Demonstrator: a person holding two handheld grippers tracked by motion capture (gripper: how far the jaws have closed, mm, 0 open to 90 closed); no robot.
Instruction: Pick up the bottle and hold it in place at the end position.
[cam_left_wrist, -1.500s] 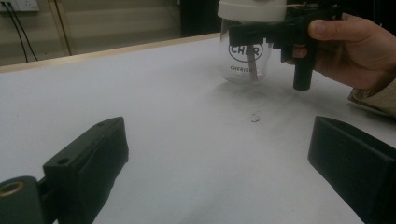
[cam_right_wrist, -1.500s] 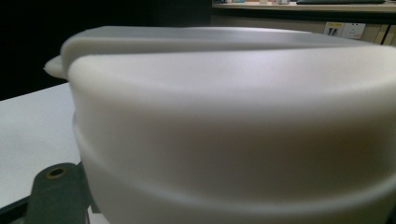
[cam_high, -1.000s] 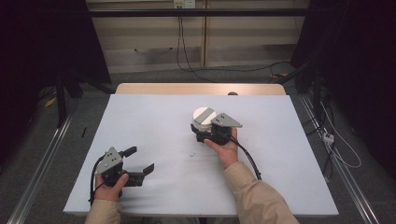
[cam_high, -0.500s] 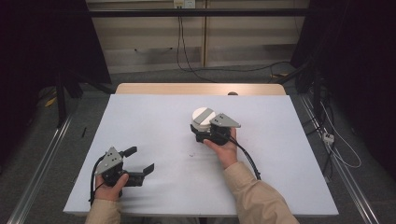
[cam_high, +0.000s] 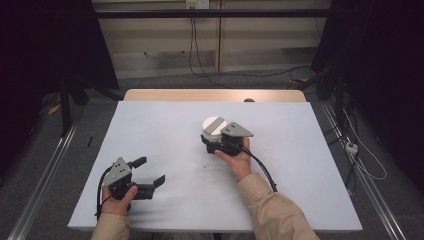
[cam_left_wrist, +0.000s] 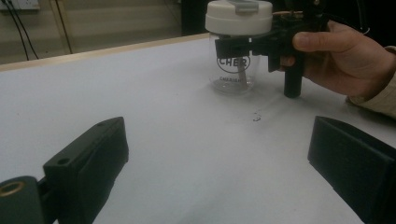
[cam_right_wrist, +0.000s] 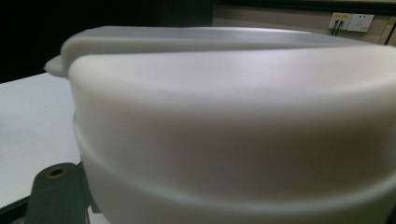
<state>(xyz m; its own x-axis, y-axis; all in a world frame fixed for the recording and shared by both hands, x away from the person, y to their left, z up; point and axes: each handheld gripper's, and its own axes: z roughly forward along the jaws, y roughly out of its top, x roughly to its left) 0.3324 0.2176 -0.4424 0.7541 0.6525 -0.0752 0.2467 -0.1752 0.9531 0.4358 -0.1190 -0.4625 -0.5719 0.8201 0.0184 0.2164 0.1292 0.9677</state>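
A clear jar (cam_left_wrist: 235, 74) with a white lid (cam_high: 214, 123) stands upright on the white table (cam_high: 165, 125), a little right of the middle. Dark lettering shows on its glass. My right gripper (cam_high: 213, 137) is shut on the jar just below the lid, and a hand holds it from the near side. In the right gripper view the lid (cam_right_wrist: 233, 116) looms very close, with one black finger (cam_right_wrist: 56, 196) at the lower left. My left gripper (cam_high: 150, 170) rests near the front left corner, open, with bare table between its jaws (cam_left_wrist: 219, 158).
A small dark speck (cam_left_wrist: 256, 116) lies on the table in front of the jar. The table's far wooden edge (cam_high: 215, 95) faces a wall with cables and a socket. Dark floor and metal rails flank both sides.
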